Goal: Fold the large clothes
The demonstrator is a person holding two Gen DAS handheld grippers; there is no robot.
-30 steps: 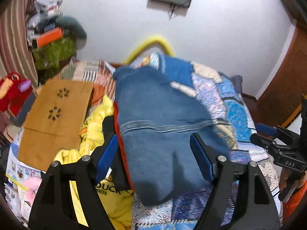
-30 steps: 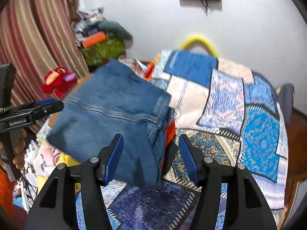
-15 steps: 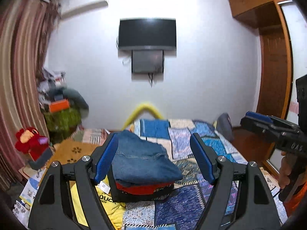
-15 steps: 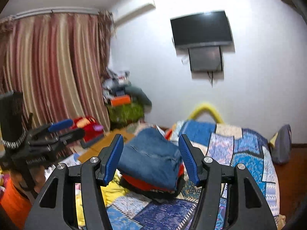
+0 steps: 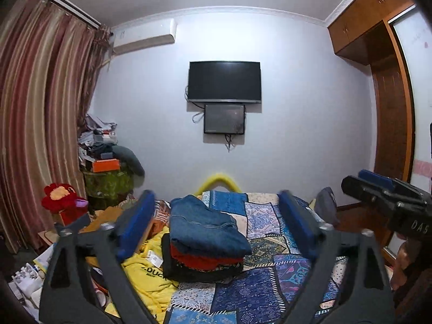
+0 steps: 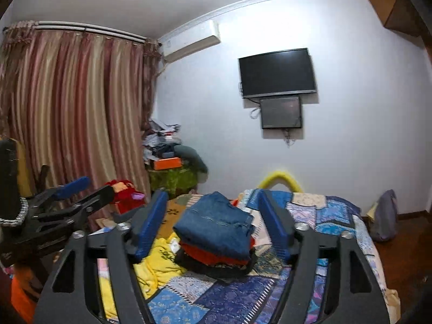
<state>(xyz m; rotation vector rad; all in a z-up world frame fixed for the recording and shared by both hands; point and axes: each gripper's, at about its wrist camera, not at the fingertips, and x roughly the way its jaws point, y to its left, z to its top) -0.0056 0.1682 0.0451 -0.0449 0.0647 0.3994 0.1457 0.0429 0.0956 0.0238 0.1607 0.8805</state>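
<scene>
Both grippers empty w/ jaws opening, left gripper (image 5: 216, 232) & right gripper (image 6: 213, 226) frame the folded jeans (image 5: 205, 229) centre-frame, well ahead on bed (image 5: 270, 291); yellow garment (image 5: 145, 275) lower left, nearer left gripper.

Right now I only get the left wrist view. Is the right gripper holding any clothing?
Observer: No. The right wrist view shows nothing between the fingers of the right gripper. Its jaws are opening, and the folded jeans lie beyond them, on top of the stack.
Operator: What is behind my left finger?
Observer: A brown cardboard sheet with flower cut-outs. It lies on the far side of the yellow garment.
</scene>
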